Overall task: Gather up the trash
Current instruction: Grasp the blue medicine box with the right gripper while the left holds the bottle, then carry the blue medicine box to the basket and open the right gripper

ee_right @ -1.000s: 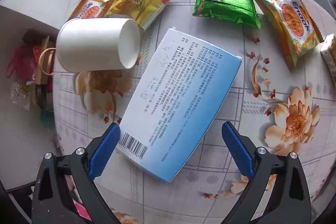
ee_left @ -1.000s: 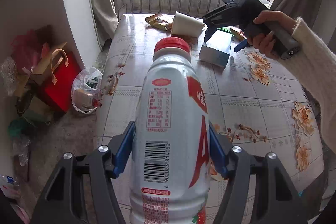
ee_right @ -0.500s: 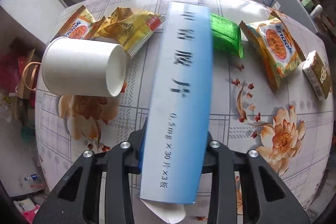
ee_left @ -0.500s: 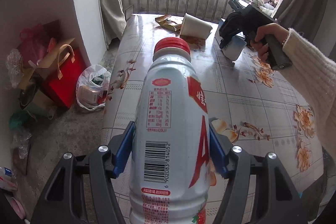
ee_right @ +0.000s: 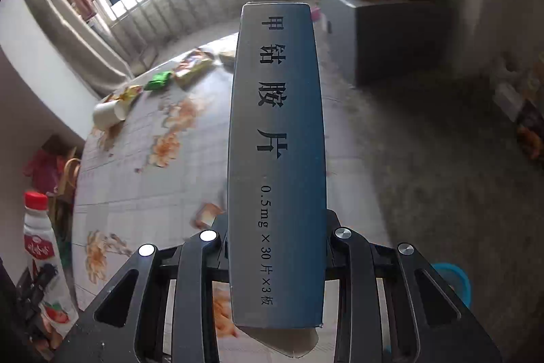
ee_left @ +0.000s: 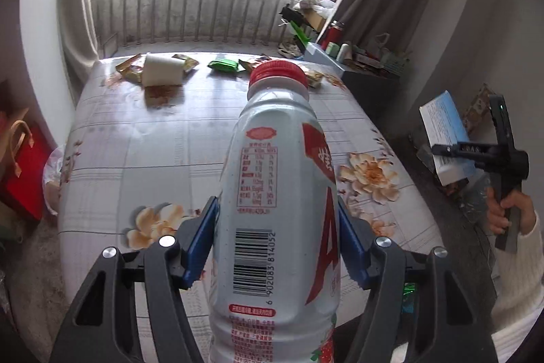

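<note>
A white drink bottle with a red cap stands upright between the blue pads of my left gripper, which is shut on its body. The bottle also shows at the lower left of the right wrist view. My right gripper is shut on a blue medicine box, held on edge. In the left wrist view the right gripper carries the box in the air, past the table's right edge and above the floor. A hand in a white sleeve holds it.
The flowered table bears a tipped paper cup, a green packet and snack wrappers at its far end. A grey cabinet stands at right. A blue bin sits on the floor. Bags lie left.
My right gripper closed on the blue box, lifted it from the table and carried it out past the right edge. My left gripper swung right and rose a little with the bottle.
</note>
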